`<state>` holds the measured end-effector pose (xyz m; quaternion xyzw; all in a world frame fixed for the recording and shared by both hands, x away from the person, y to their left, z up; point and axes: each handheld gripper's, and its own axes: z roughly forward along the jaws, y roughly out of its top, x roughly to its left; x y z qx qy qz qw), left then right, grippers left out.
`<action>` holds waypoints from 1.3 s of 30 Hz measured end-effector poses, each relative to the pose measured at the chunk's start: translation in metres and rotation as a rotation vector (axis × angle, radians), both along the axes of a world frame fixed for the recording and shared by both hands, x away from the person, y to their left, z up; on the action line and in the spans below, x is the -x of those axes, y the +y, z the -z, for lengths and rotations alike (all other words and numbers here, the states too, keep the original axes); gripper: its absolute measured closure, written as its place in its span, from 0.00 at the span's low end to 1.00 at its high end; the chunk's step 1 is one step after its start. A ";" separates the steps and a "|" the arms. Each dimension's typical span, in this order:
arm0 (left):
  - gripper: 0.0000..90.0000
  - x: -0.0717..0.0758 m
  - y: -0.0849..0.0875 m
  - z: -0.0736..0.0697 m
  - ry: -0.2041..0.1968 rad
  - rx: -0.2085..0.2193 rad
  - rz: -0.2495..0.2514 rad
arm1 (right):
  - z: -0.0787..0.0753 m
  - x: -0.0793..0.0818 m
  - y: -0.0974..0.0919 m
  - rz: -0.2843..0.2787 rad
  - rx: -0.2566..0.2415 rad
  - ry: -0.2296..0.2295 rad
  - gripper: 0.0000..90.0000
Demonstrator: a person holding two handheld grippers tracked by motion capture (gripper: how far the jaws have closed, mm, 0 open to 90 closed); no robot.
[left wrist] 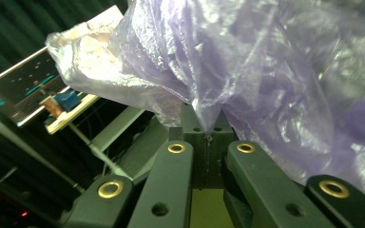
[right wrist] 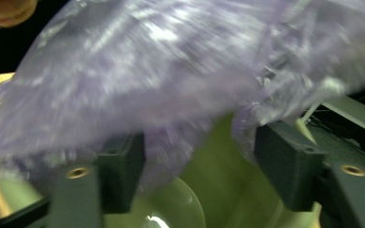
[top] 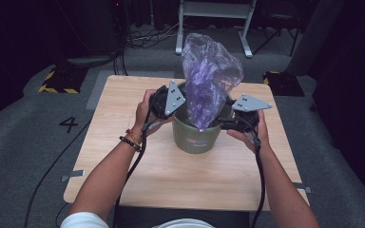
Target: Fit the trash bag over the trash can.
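Lining a green bin with a purple plastic bag. Bag standing up out of the bin mouth, between both grippers, lower end tucked inside, top billowing well above them.

Left gripper: clamped tight on a pinch of bag film, jaws together, film fanning up and out from the tips. In the high view, left gripper at the bin's near-left rim.

Right gripper: jaws standing wide apart, film draped between and across them, pads not pressing on it; bin interior straight ahead beyond the tips. View blurred. In the high view, right gripper at the rim's right side.

Handling, by judgement: very light, thin, limp, crinkly; slippery under hard pads; no shape of its own; liable to tear if yanked against the rim. Best hold: bunched edge at the bag opening, several layers gathered, opposite the left pinch, then spread over the rim.
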<state>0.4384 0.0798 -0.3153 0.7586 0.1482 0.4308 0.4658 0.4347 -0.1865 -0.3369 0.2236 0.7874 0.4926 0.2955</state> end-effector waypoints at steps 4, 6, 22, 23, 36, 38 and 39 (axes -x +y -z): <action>1.00 0.000 0.006 0.006 -0.024 0.002 -0.035 | -0.004 0.002 -0.024 -0.027 -0.072 0.026 0.34; 1.00 0.001 0.006 0.008 -0.034 -0.004 -0.045 | -0.008 0.004 -0.034 -0.043 -0.133 0.043 0.34; 1.00 0.011 -0.011 0.013 -0.083 -0.060 -0.030 | -0.023 0.029 0.006 -0.142 -0.093 0.002 0.53; 1.00 0.011 -0.011 0.013 -0.081 -0.060 -0.022 | -0.020 0.027 0.010 -0.120 -0.057 0.006 0.62; 1.00 0.034 -0.009 0.030 -0.117 -0.119 0.052 | 0.002 0.013 0.004 -0.038 -0.040 0.069 0.36; 1.00 0.036 -0.010 0.033 -0.120 -0.130 0.060 | -0.002 0.018 -0.003 -0.047 -0.089 0.050 0.30; 1.00 0.038 -0.011 0.036 -0.114 -0.136 0.066 | -0.007 0.022 -0.006 -0.062 -0.133 0.049 0.31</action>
